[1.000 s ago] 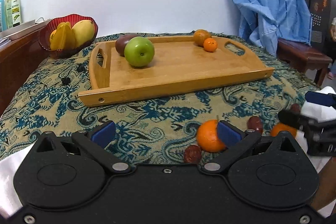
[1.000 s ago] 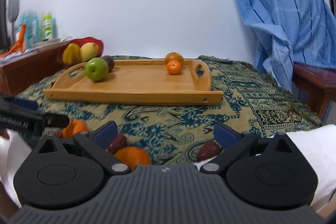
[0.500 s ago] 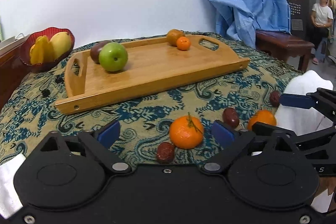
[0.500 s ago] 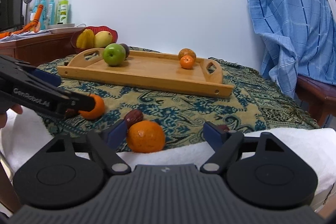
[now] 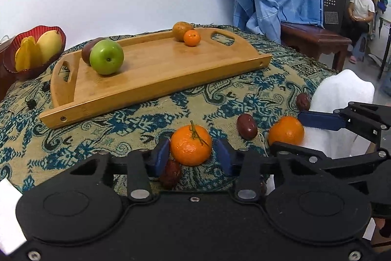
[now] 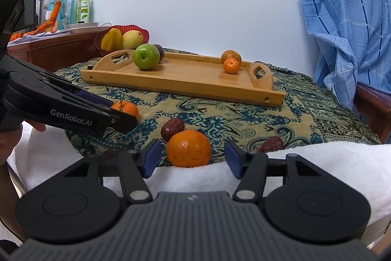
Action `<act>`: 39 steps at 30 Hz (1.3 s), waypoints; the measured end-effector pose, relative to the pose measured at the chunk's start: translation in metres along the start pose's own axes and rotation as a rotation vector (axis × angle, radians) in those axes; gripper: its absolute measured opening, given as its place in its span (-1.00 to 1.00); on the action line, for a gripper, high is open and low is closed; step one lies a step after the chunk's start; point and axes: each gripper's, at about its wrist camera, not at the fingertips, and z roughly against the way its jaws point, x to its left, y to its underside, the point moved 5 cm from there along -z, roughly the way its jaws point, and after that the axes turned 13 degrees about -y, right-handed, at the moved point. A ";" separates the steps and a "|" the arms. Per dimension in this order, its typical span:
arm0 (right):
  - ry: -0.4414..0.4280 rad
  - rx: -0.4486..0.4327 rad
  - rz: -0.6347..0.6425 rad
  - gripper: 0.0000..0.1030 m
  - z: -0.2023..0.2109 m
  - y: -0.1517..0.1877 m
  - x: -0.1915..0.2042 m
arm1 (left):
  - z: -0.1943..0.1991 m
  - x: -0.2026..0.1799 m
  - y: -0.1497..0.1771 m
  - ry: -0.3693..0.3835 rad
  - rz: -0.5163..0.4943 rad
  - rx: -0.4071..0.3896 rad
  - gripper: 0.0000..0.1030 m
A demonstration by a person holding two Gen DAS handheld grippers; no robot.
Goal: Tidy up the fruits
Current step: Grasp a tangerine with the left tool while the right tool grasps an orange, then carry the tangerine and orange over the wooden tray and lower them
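Note:
My left gripper (image 5: 191,157) is open around a stemmed tangerine (image 5: 191,145) on the patterned cloth, with small gaps at the pads. A red date (image 5: 170,174) lies just under it. My right gripper (image 6: 191,158) is open around a second orange (image 6: 188,148) at the cloth's front edge, not touching it. Two more dates (image 6: 172,127) (image 6: 272,144) lie nearby. The wooden tray (image 5: 156,70) holds a green apple (image 5: 106,60), a dark fruit behind it, a small tangerine (image 5: 191,38) and a brownish fruit (image 5: 182,30).
A red bowl (image 5: 29,70) with a mango and starfruit stands at the back left. A white towel (image 6: 317,158) covers the table's front edge. A blue cloth (image 6: 349,23) hangs on a chair at right. Bottles (image 6: 83,7) stand on a side cabinet.
Both grippers have moved forward and narrowed. The left one now straddles the stemmed tangerine, and the right one straddles the other orange.

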 end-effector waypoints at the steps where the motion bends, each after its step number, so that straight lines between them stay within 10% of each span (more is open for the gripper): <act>1: -0.001 0.002 -0.001 0.21 0.000 0.000 0.000 | 0.000 -0.001 0.000 -0.004 -0.005 -0.001 -0.20; 26: 0.028 0.015 -0.002 -0.15 -0.008 -0.001 0.003 | 0.005 -0.007 -0.005 0.001 0.005 -0.034 -0.32; 39: 0.045 -0.049 -0.051 -0.16 -0.019 -0.027 -0.009 | -0.007 0.020 -0.022 -0.116 0.074 -0.029 -0.32</act>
